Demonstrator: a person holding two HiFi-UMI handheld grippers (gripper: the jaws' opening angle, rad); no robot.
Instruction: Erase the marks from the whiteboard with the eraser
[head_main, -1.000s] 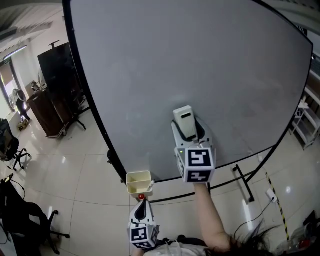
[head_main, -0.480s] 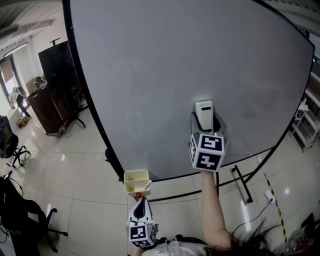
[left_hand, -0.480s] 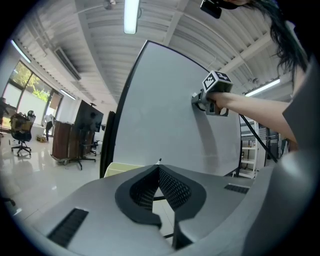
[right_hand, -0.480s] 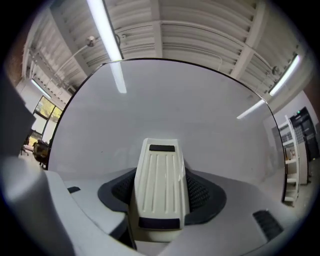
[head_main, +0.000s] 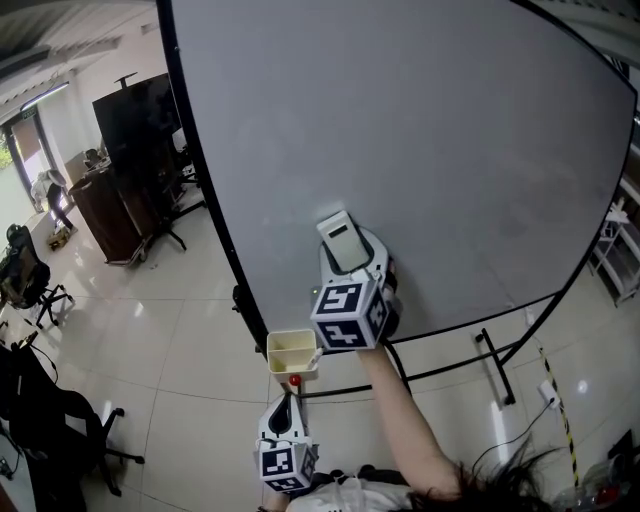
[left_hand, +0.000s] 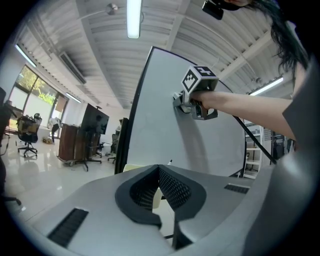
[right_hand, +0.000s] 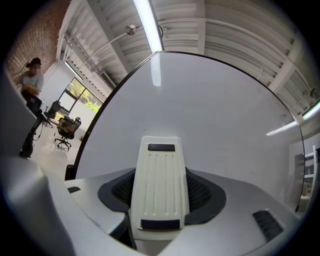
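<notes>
R gripper (head_main: 356, 272) is clamped on the white eraser (head_main: 343, 243), 1 jaw per side. Eraser is pressed flat against the whiteboard (head_main: 430, 130), low on the board, left of centre. L gripper (head_main: 287, 412) hangs low on the near side, jaws closed together w/ nothing between. Its tip is just below a cream tray (head_main: 292, 352) at the board's lower edge.

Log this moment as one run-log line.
right gripper: shut on eraser | eraser: low on whiteboard | left gripper: shut, empty, held low | marks: none clearly visible
</notes>
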